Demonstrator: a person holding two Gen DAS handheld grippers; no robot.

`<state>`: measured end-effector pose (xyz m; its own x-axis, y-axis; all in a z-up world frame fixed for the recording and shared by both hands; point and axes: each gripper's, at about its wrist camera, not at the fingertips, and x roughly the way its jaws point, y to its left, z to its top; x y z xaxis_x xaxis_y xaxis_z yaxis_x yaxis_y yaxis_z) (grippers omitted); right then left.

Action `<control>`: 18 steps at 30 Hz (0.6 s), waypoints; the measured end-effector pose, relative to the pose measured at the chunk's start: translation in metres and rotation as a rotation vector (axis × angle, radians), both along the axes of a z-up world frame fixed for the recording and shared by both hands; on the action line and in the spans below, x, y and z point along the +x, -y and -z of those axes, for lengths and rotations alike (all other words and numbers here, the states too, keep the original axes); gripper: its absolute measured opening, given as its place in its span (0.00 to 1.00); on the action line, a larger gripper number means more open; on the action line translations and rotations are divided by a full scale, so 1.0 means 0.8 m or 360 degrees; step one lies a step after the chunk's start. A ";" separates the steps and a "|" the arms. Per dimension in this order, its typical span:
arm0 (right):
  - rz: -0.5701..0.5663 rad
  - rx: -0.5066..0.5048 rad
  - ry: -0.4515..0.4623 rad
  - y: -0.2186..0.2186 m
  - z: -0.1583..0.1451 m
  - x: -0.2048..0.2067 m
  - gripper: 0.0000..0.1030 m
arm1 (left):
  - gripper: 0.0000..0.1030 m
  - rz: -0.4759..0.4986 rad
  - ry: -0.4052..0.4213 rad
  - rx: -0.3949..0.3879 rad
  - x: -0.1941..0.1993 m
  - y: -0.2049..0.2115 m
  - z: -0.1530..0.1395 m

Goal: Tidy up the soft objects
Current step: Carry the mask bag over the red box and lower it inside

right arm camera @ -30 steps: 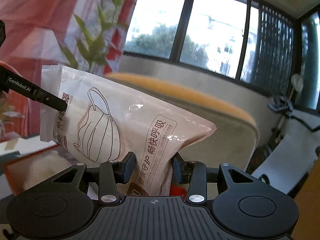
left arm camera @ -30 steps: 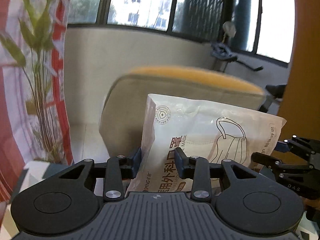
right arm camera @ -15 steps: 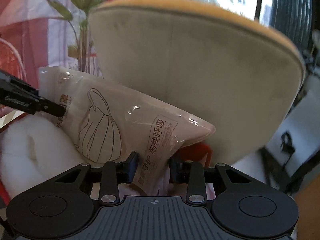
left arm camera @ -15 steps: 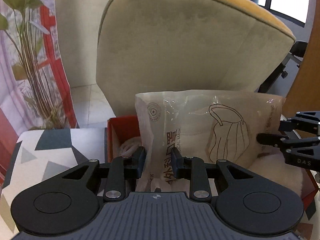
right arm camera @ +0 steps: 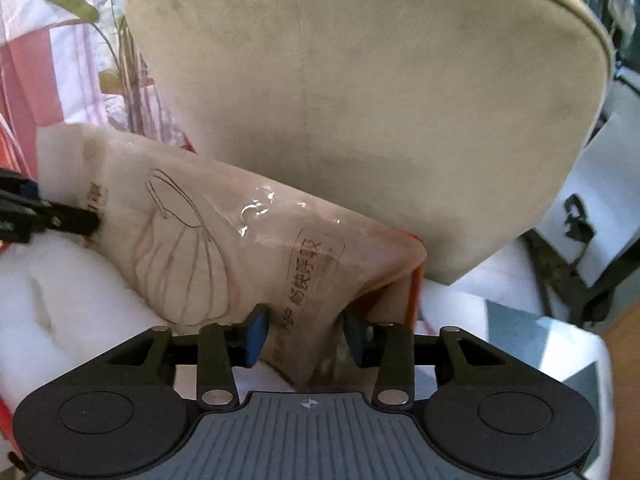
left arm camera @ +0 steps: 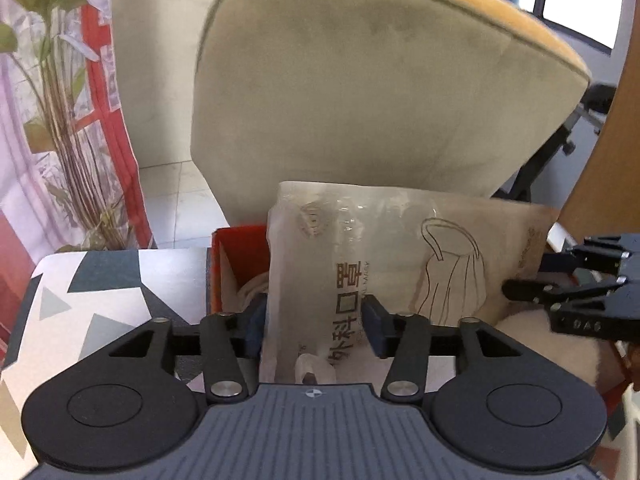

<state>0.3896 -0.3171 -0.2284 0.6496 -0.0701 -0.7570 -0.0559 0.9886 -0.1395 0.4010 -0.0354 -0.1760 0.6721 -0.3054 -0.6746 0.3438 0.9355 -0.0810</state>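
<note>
A clear plastic pack of face masks [left arm camera: 400, 248] stands in a red box [left arm camera: 224, 264], its lower part inside. My left gripper [left arm camera: 314, 326] straddles the pack's left end; the jaws have widened and stand a little off the plastic. My right gripper [right arm camera: 306, 330] straddles the pack [right arm camera: 224, 240] at its right end, jaws also apart. The right gripper's fingers [left arm camera: 560, 292] show at the right edge of the left wrist view. A white fluffy soft item [right arm camera: 72, 312] lies in the box beside the pack.
The box stands on a table with a grey-and-white triangle pattern [left arm camera: 100, 288]. A beige chair back with a yellow edge [left arm camera: 372, 80] rises just behind the box. A potted plant [left arm camera: 60, 128] and a red-and-white curtain are at the left.
Both grippers have lowered the mask pack from the air down into the red box. The jaws of both have widened from a tight pinch on the pack.
</note>
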 end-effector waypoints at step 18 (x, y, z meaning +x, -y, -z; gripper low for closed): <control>0.0023 0.0095 0.0466 -0.039 -0.072 -0.158 0.99 | 1.00 0.0005 0.0252 -0.0050 -0.142 -0.020 -0.038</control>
<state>0.2630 -0.2857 -0.1709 0.8403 -0.0418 -0.5405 -0.0080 0.9960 -0.0894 0.2876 -0.0195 -0.1454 0.7685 -0.3267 -0.5502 0.3573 0.9324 -0.0546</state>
